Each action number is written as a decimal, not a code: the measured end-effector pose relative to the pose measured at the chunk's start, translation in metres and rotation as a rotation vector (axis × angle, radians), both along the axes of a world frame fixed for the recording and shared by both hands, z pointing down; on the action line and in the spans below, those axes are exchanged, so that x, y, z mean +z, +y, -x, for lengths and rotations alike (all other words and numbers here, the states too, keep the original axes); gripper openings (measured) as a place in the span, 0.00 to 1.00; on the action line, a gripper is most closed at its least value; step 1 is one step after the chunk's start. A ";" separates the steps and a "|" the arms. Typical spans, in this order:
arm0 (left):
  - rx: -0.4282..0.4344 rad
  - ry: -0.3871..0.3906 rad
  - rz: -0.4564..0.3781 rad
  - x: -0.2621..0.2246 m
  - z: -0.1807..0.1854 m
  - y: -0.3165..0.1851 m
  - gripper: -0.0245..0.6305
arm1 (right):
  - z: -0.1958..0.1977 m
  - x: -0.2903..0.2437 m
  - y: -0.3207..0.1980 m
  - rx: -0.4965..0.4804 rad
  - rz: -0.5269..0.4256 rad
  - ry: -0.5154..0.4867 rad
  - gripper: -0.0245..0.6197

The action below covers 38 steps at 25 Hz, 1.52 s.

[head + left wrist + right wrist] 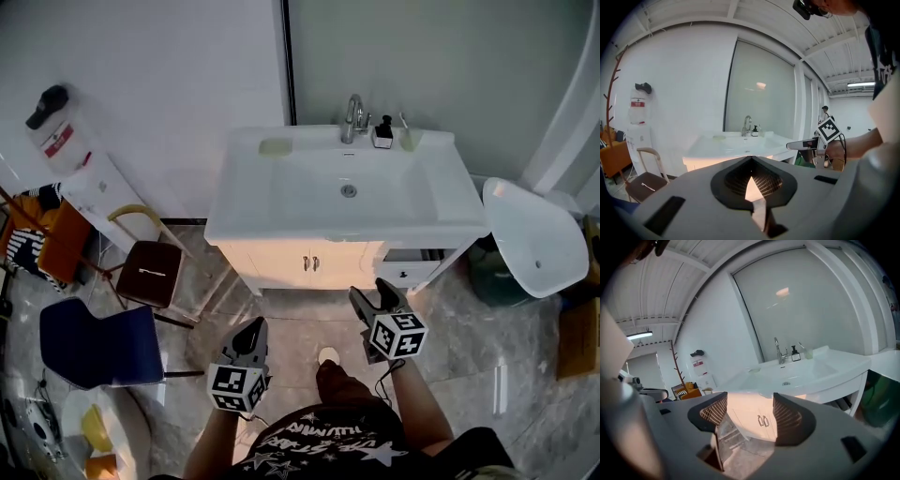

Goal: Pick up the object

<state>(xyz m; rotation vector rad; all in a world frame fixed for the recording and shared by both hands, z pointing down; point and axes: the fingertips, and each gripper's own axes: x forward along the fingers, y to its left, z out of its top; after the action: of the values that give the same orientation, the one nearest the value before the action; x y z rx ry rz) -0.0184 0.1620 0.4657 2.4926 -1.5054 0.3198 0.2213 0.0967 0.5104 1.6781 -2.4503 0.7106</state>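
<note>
- The person's shoe stands on the grey marbled floor, between the two outstretched forearms.
- The left gripper is held low in front of the body. Its own view shows the two jaws pressed together at the tips, with nothing between them.
- The right gripper is a little further forward and points at the cabinet. Its jaws are spread wide with nothing between them, and only the floor and the cabinet doors show through the gap.
- To the left are a blue chair and a brown stool. To the right is a white curved seat.
- The white cabinet with two small door handles stands straight ahead, well apart from both grippers.
- The white sink sits on top of it, with the drain in the middle of the basin.
- On the sink's back ledge, a pale bar of soap lies left of the tap. A pump bottle and a cup stand upright to the tap's right.
- I cannot tell which of these three is the object to pick up. None is touched, and all are far from the grippers.
</note>
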 end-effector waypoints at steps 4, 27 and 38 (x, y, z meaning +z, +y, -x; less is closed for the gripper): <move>0.005 -0.019 -0.012 -0.012 -0.022 -0.054 0.06 | -0.016 0.000 -0.059 -0.017 0.012 -0.007 0.50; -0.222 -0.018 0.024 0.000 0.040 -0.214 0.06 | 0.050 0.020 -0.254 -0.220 0.036 0.015 0.50; -0.192 0.026 0.011 0.010 0.102 -0.356 0.06 | 0.108 0.028 -0.365 -0.203 0.072 0.079 0.50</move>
<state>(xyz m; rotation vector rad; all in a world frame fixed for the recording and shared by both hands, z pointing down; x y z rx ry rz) -0.1201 -0.1939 0.4758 2.3107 -1.7109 0.2614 0.1136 -0.2685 0.5388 1.3800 -2.4623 0.6829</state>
